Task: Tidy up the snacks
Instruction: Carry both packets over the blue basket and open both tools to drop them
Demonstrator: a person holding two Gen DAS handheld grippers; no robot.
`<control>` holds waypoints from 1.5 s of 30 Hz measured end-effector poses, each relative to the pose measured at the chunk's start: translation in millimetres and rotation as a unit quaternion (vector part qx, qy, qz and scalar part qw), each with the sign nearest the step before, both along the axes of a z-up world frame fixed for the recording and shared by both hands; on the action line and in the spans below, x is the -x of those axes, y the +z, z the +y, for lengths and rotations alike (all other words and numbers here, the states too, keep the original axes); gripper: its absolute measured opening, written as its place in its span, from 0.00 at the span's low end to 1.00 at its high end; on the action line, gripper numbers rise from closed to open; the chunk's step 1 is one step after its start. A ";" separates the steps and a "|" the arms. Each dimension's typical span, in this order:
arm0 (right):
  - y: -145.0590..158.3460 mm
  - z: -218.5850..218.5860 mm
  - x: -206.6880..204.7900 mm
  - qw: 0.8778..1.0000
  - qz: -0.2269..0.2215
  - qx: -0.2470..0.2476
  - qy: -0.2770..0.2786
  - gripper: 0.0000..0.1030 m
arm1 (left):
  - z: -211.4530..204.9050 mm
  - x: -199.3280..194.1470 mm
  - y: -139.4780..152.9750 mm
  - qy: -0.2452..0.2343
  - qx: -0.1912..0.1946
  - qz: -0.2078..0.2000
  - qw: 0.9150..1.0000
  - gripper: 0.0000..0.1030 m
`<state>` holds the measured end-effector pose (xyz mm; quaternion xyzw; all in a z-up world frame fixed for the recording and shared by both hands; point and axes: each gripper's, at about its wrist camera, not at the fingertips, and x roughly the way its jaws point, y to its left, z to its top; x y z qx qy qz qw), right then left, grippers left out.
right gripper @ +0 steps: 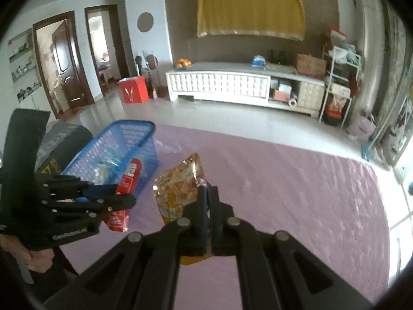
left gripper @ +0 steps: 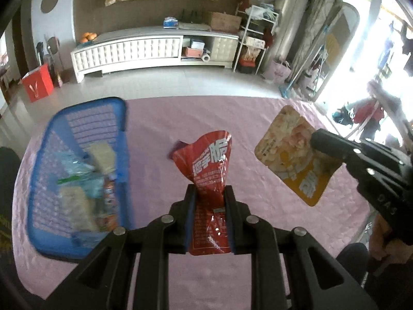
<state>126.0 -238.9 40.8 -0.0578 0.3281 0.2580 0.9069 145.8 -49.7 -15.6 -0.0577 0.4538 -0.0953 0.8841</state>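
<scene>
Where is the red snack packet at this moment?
In the left wrist view the red snack packet is pinched in the left tongs above the pink tablecloth, with the blue basket to its left.

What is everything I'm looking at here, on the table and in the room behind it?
red snack packet: one, red, clamped in the left gripper above the table
yellow snack packet: one, yellow-orange, clamped in the right gripper above the table
basket: one, blue plastic, on the table's left side, several packets inside
tablecloth: one, pink, covering the table
cabinet: one, long, white, against the far wall
red box: one, on the floor left of the cabinet
yellow cloth: one, hanging on the wall
shelf rack: one, white, right of the cabinet
left gripper: one, black, blue-padded fingers
right gripper: one, black
</scene>
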 end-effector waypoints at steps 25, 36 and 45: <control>-19.7 159.0 -3.9 0.995 0.028 -0.003 0.098 0.03 | 145.7 -1.5 -31.6 0.072 -0.013 0.031 0.997 0.18; -27.1 164.5 0.1 0.995 0.035 0.005 0.093 0.03 | 150.7 -5.9 -62.1 0.079 0.008 0.068 0.995 0.22; -14.1 158.9 9.7 0.996 0.020 -0.004 0.086 0.03 | 140.5 12.8 -38.6 0.067 -0.033 0.035 0.997 0.46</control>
